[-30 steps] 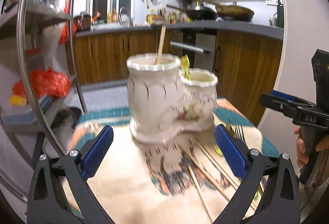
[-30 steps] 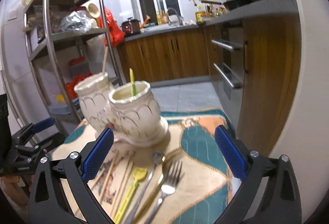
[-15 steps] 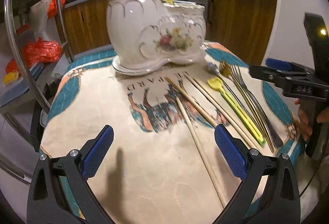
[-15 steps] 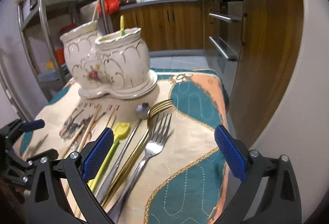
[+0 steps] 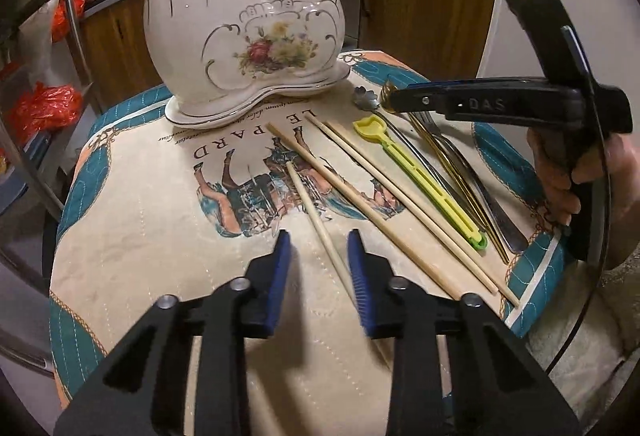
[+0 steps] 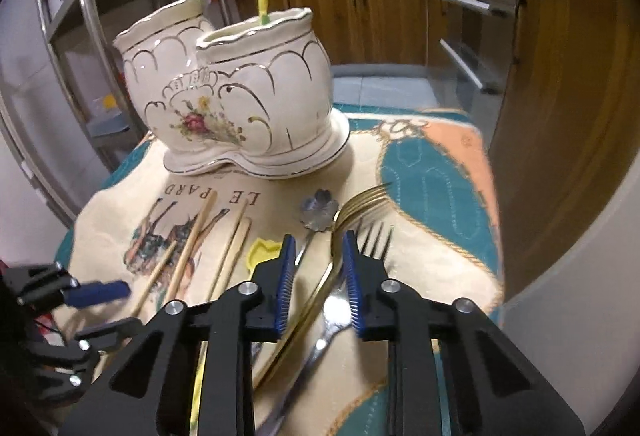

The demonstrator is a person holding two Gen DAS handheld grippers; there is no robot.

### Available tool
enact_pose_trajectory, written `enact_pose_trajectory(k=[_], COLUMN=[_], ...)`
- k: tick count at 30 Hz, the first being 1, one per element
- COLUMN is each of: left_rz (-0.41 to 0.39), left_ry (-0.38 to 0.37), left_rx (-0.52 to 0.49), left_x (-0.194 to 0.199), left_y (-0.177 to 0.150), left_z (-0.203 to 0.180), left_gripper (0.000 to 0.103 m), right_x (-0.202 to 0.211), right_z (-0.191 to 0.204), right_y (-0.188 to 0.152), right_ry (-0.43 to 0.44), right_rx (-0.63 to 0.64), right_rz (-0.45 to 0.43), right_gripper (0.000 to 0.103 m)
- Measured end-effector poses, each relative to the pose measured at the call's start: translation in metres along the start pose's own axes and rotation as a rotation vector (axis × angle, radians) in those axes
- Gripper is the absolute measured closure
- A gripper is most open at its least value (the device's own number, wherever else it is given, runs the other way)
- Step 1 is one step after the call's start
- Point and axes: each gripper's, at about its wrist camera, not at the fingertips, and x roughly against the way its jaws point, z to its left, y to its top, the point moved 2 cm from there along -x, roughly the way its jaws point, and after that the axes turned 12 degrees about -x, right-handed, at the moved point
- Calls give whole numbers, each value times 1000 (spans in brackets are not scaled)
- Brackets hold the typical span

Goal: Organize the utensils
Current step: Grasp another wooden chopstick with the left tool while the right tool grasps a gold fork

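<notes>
Left gripper (image 5: pixel 316 256) part-closed astride a chopstick (image 5: pixel 316 214) running lengthwise toward the holder (image 5: pixel 248 36), right gripper (image 6: pixel 318 268) narrowed around gold fork (image 6: pixel 320 276), tines pointing away

Bench (image 5: pixel 132 236): covered by a quilted cloth (image 5: pixel 168 276), cream centre with horse print, teal and peach border. On the cloth: one white floral ceramic double holder (image 5: pixel 248 44) at the far side; four wooden chopsticks (image 5: pixel 352 204); one yellow-green plastic utensil (image 5: pixel 424 180); one flower-bowled spoon (image 6: pixel 319 214); one gold fork (image 6: pixel 352 212); one silver fork (image 6: pixel 360 276), side by side.
</notes>
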Motion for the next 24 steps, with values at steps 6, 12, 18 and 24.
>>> enact_pose_trajectory(k=[6, 12, 18, 24], left_rz=[18, 39, 35, -1], left_ry=[-37, -46, -46, -50], left_rx=[19, 22, 31, 39], left_x=[-6, -13, -15, -10], left_y=[8, 14, 16, 11], left_z=[12, 17, 23, 27], left_gripper=[84, 88, 97, 98], right_x=[-9, -21, -14, 14], right_z=[0, 2, -1, 3], right_y=[7, 14, 14, 11], right_ry=[-29, -51, -5, 49], right_rx=[-2, 1, -30, -23], right_rz=[26, 40, 20, -62], right_gripper=[80, 94, 96, 97])
